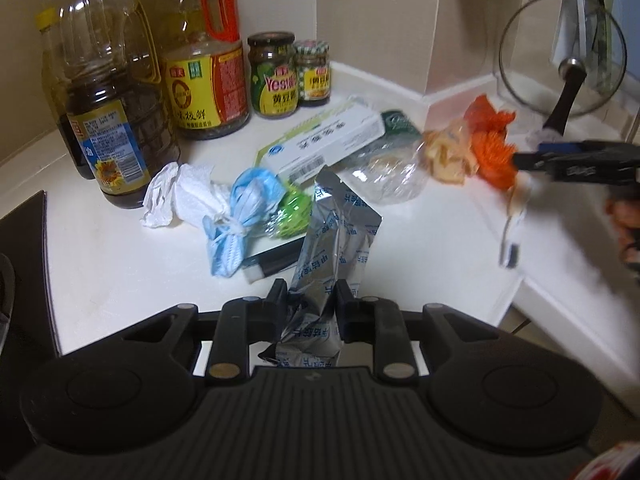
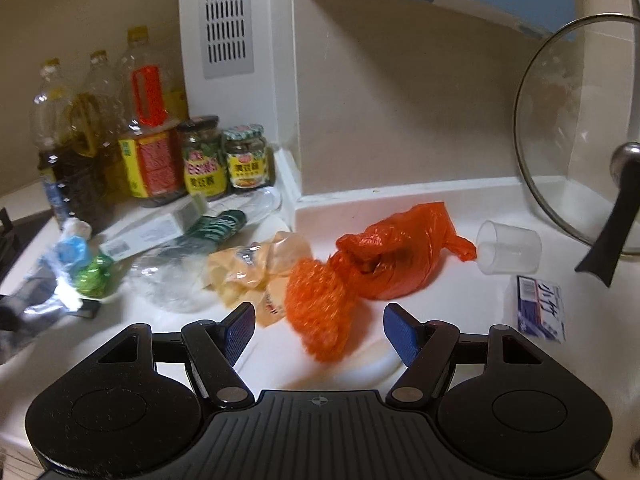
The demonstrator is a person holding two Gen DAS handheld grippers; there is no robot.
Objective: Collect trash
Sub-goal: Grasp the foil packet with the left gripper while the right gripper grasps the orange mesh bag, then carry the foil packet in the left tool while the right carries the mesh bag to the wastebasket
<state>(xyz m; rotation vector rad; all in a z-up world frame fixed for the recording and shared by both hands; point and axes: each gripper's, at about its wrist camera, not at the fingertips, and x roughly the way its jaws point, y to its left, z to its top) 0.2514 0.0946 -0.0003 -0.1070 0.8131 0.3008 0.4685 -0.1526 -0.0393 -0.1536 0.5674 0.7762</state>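
My left gripper (image 1: 310, 292) is shut on a crumpled silver foil packet (image 1: 340, 232), held just above the white counter (image 1: 120, 264). Behind it lie a white tissue (image 1: 176, 196), a rolled blue face mask (image 1: 240, 216), a green wrapper (image 1: 294, 212) and a medicine box (image 1: 320, 140). My right gripper (image 2: 319, 320) is open, its blue pads (image 2: 240, 326) on either side of an orange mesh ball (image 2: 316, 300) without touching it. An orange plastic bag (image 2: 396, 256), a yellowish wrapper (image 2: 248, 268), a clear cup (image 2: 508, 248) and a blue-white sachet (image 2: 540, 308) lie nearby.
Oil bottles (image 1: 116, 120) and sauce jars (image 1: 274, 76) stand against the back wall. A glass pot lid (image 2: 576, 152) leans in the right corner. A dark stove top (image 1: 24, 248) borders the counter on the left, and the counter edge (image 1: 560, 312) drops off at the right.
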